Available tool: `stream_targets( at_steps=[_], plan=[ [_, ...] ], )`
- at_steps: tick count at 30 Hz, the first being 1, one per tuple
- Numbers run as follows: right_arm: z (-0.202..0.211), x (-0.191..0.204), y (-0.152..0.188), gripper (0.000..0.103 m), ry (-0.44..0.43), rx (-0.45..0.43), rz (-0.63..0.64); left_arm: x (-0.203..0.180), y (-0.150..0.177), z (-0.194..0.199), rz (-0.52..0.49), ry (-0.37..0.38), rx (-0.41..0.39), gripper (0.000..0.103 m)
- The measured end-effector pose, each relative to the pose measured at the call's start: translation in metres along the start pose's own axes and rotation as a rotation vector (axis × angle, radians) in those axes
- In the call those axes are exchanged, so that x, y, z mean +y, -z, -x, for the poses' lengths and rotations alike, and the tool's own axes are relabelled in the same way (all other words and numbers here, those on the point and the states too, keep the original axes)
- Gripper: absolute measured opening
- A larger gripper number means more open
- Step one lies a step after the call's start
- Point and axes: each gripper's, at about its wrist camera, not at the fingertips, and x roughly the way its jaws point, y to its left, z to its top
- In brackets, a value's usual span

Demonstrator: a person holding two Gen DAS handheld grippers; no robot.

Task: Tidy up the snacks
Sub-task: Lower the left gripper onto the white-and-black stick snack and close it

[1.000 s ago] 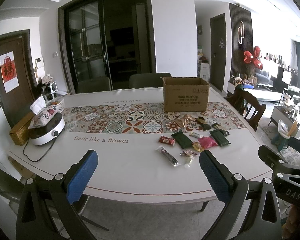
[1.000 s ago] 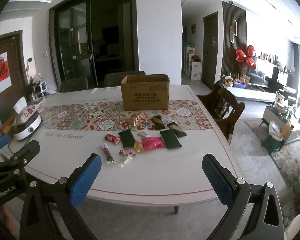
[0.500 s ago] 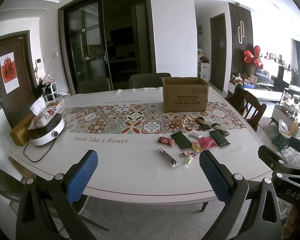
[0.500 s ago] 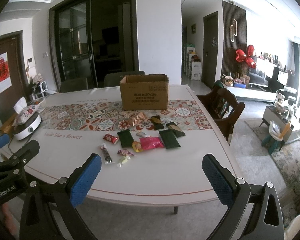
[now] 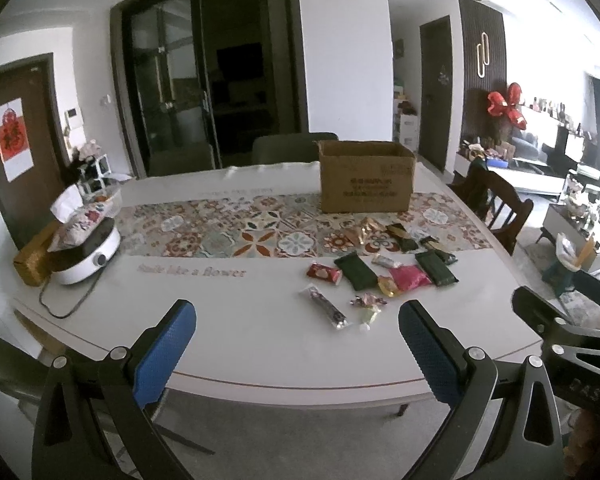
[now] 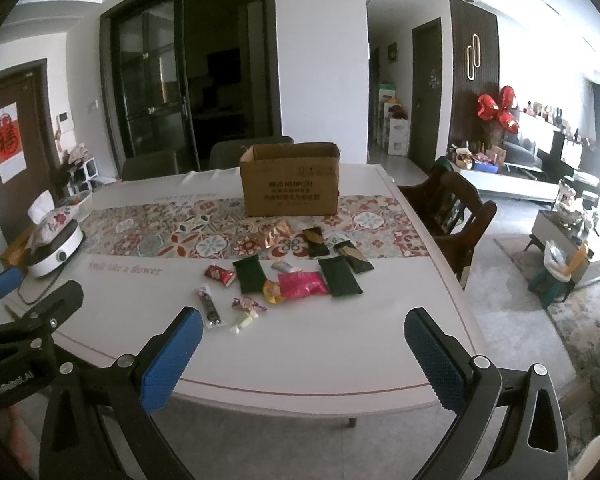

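Several snack packets lie loose on the white table [image 5: 240, 332]: a pink packet [image 5: 409, 277] [image 6: 301, 284], dark green packets [image 5: 356, 271] [image 6: 339, 277], a red one [image 5: 324, 273] [image 6: 219, 275], a long dark bar [image 5: 327, 311] [image 6: 209, 306] and small candies [image 6: 249, 309]. An open cardboard box [image 5: 366, 176] [image 6: 290, 185] stands behind them on the patterned runner. My left gripper [image 5: 296, 346] and right gripper [image 6: 300, 350] are both open and empty, held short of the table's front edge.
A white cooker [image 5: 87, 254] with a tissue pack on it sits at the table's left end, its cord trailing. Chairs stand behind the table [image 5: 294, 148] and at its right [image 6: 456, 212]. The other gripper shows at each view's edge [image 5: 560, 344] [image 6: 20, 328].
Both views have drawn slightly nearer the table and the image has darkened. Both grippers stay open and no snack has moved.
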Motion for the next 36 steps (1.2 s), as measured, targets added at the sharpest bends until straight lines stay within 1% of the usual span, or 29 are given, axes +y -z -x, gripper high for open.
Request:
stream_targets(
  at_steps=[3,4,8,11,13,15,17,19,21,22,24,25,26,28,30,32,35,36],
  plan=[
    [-0.012,-0.007,0.000,0.102,-0.019,0.017,-0.006,-0.004,0.003,-0.009,0.008,-0.015,-0.001,0.102],
    [-0.016,-0.008,0.000,0.102,-0.025,0.023,-0.007,-0.005,0.004,-0.011,0.008,-0.015,-0.001,0.100],
    [-0.032,-0.004,-0.001,0.102,-0.053,0.047,-0.011,-0.003,0.003,-0.026,0.007,-0.015,0.029,0.099],
    [-0.047,0.002,-0.004,0.102,-0.067,0.061,-0.013,0.001,0.001,-0.042,0.004,-0.012,0.050,0.094],
    [-0.056,0.006,-0.003,0.102,-0.072,0.071,-0.020,0.004,-0.002,-0.056,0.004,-0.001,0.068,0.093],
    [-0.072,0.013,-0.006,0.102,-0.079,0.094,-0.025,0.007,-0.006,-0.075,-0.004,0.020,0.085,0.089],
    [-0.086,0.019,-0.008,0.101,-0.073,0.107,-0.028,0.009,-0.011,-0.092,-0.015,0.036,0.109,0.087],
    [-0.101,0.025,-0.011,0.094,-0.069,0.130,-0.040,0.012,-0.016,-0.113,-0.024,0.067,0.144,0.083],
    [-0.119,0.030,-0.014,0.094,-0.066,0.160,-0.063,0.015,-0.021,-0.135,-0.046,0.096,0.174,0.082],
    [-0.132,0.033,-0.015,0.090,-0.057,0.179,-0.078,0.014,-0.021,-0.144,-0.053,0.108,0.187,0.079],
    [-0.147,0.038,-0.015,0.082,-0.051,0.213,-0.096,0.016,-0.024,-0.168,-0.068,0.157,0.237,0.073],
    [-0.160,0.041,-0.014,0.080,-0.044,0.245,-0.110,0.016,-0.024,-0.179,-0.075,0.181,0.260,0.072],
    [-0.166,0.042,-0.012,0.079,-0.039,0.263,-0.122,0.016,-0.022,-0.187,-0.079,0.197,0.276,0.071],
    [-0.182,0.047,-0.008,0.075,-0.016,0.301,-0.151,0.016,-0.020,-0.207,-0.086,0.238,0.319,0.064],
    [-0.193,0.050,-0.003,0.070,0.000,0.330,-0.168,0.015,-0.017,-0.227,-0.087,0.286,0.368,0.060],
    [-0.207,0.054,0.005,0.067,0.024,0.367,-0.191,0.013,-0.014,-0.243,-0.090,0.318,0.410,0.060],
    [-0.220,0.058,0.013,0.063,0.041,0.400,-0.223,0.009,-0.007,-0.263,-0.093,0.363,0.473,0.055],
    [-0.223,0.060,0.014,0.061,0.042,0.407,-0.232,0.007,-0.005,-0.268,-0.095,0.369,0.489,0.051]
  ],
)
